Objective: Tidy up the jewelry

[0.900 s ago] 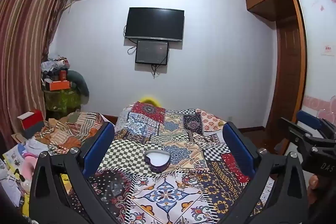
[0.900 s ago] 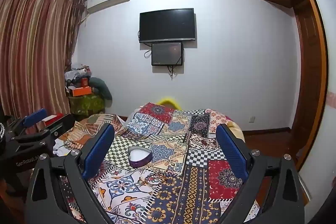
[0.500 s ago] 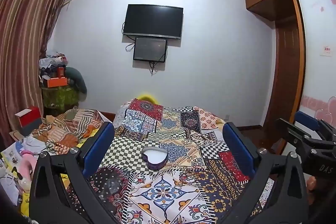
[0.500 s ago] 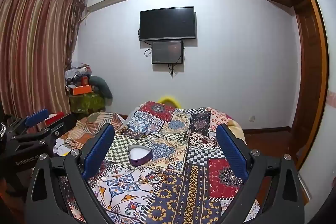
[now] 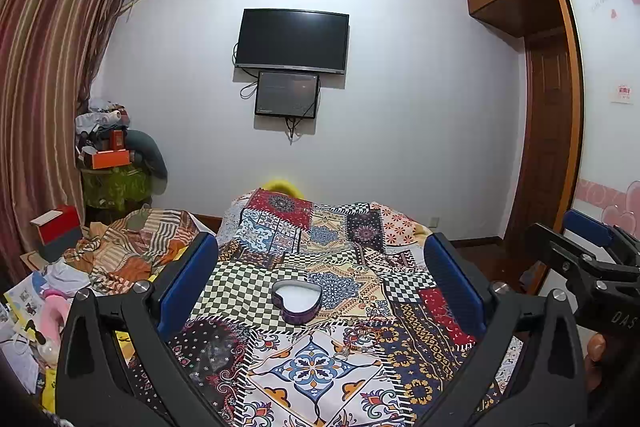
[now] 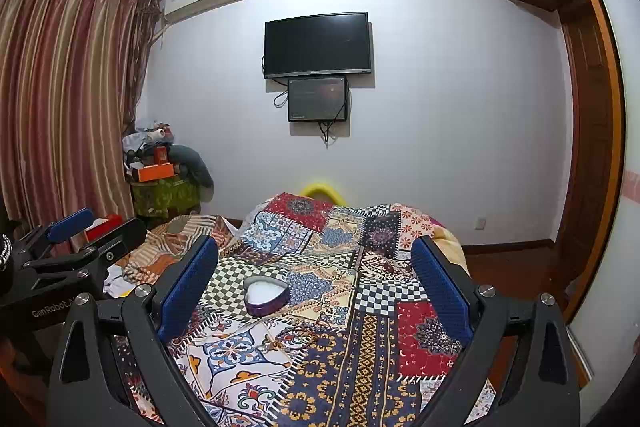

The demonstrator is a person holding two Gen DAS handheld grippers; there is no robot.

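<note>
One heart-shaped tin, lidless and white inside, sits mid-bed on a patchwork quilt, some jewelry just before it, two grippers hovering spread and empty, two dark screens on the white wall.

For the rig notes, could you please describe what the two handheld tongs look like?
Both the left tongs and the right tongs have matte black, Y-shaped frames with silver bolts at the joints. Each finger carries a flat blue textured pad. White lettering marks the bodies: "GenRobot" on the left tongs, "DAS" on the right.
</note>
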